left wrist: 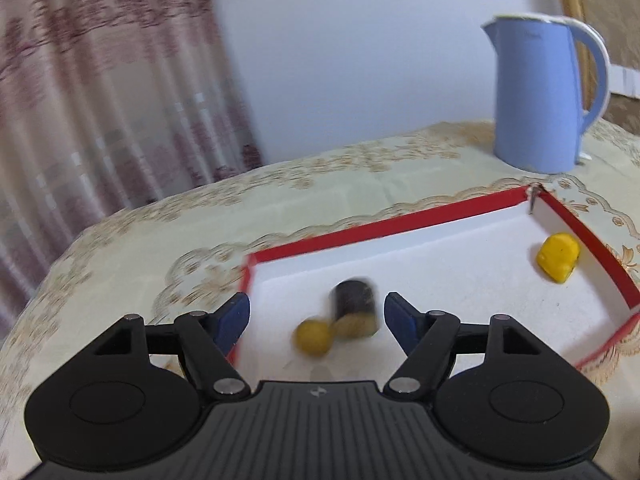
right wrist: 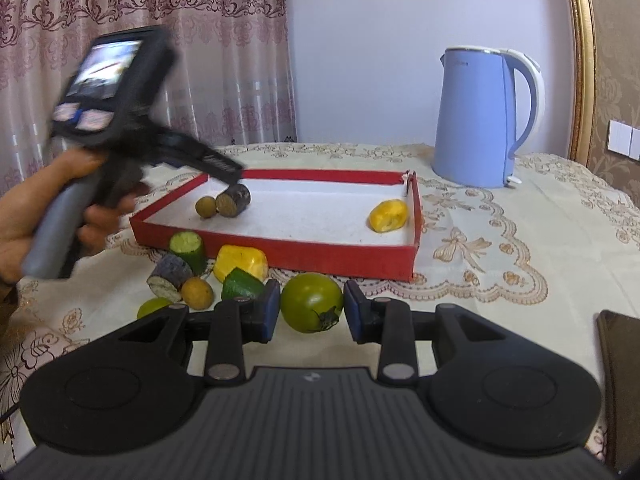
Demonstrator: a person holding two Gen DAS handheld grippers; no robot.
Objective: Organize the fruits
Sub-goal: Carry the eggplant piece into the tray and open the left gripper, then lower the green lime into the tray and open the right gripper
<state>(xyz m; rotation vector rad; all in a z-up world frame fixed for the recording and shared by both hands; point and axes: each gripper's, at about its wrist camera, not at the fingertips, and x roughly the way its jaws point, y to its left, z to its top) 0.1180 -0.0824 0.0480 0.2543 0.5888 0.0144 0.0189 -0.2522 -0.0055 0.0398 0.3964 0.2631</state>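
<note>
The shallow red cardboard tray with a white floor (right wrist: pixel 280 258) lies on the worktop under a cream, gold-patterned cloth (right wrist: pixel 500 248) and serves as the landmark. Inside its left end lie a dark purple cut cylinder with a pale speckled face (right wrist: pixel 234 200) and a small round yellow-brown fruit (right wrist: pixel 205 207), touching each other. At the tray's right end sits a yellow chunk of fruit (right wrist: pixel 388 215).

The left gripper (left wrist: pixel 316 314) hangs over the tray's left end with its jaws spread, having just been opening; the purple cylinder (left wrist: pixel 354 308) and the small round fruit (left wrist: pixel 314 337) sit between and below them, untouched by the pads. A hand (right wrist: pixel 60 216) holds this tool.

The right gripper (right wrist: pixel 311 312) rests in front of the tray's near wall, its jaws standing either side of a green tomato with a dark stem (right wrist: pixel 312 302); whether the pads press on it I cannot tell.

Just left of the tomato, before the tray, cluster a green cucumber stub (right wrist: pixel 188 250), a yellow block (right wrist: pixel 240 263), a second purple cut piece (right wrist: pixel 170 278), a round tan fruit (right wrist: pixel 197 293) and a green wedge (right wrist: pixel 242 286).

Behind the tray's right corner stands a pale blue electric kettle (right wrist: pixel 476 120).
</note>
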